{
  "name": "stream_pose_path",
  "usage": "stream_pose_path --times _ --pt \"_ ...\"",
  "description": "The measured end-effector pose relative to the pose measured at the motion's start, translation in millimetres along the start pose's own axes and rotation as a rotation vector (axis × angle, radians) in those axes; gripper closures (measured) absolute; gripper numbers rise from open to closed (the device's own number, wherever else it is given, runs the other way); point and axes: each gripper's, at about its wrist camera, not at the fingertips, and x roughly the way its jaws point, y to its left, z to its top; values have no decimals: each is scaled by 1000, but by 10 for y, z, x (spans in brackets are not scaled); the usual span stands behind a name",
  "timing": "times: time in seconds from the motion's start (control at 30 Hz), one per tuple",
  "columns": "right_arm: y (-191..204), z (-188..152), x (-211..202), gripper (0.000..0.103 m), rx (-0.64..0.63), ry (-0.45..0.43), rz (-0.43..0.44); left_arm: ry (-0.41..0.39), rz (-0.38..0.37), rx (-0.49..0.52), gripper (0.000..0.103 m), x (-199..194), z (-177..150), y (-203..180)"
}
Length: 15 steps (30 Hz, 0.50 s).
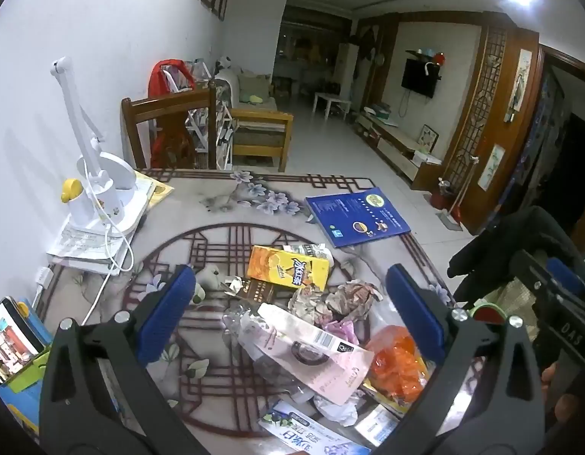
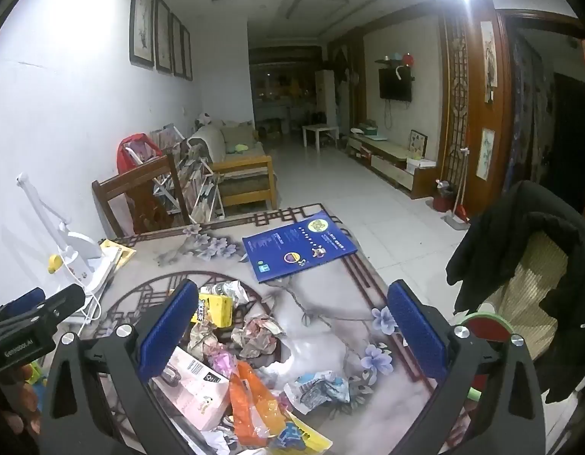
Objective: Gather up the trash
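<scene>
A pile of trash lies on the patterned table [image 1: 224,189]: a yellow drink carton [image 1: 288,272], crumpled paper [image 1: 345,297], a pink card package [image 1: 319,352], an orange plastic wrapper [image 1: 397,360] and a white-and-blue sachet [image 1: 315,434]. My left gripper [image 1: 292,314] is open and empty, hovering above the pile. My right gripper [image 2: 292,333] is open and empty above the same pile, with the carton [image 2: 216,309], pink package [image 2: 195,383], orange wrapper [image 2: 250,405] and a crumpled blue-and-white wrapper [image 2: 319,388] below it.
A blue booklet [image 1: 359,216] lies at the table's far right. A white desk lamp [image 1: 99,185] stands on papers at the left, its cable trailing. A phone [image 1: 11,337] sits at the near left. A chair with a black jacket [image 2: 527,265] stands right.
</scene>
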Motion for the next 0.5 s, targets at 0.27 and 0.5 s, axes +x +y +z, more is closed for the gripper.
stream_pose_path --times 0.27,0.5 --pt "40 11 1 7 -8 4 -5 22 33 -12 4 81 -14 40" --pt "113 -66 28 7 -26 15 0 15 20 -36 4 60 -30 115"
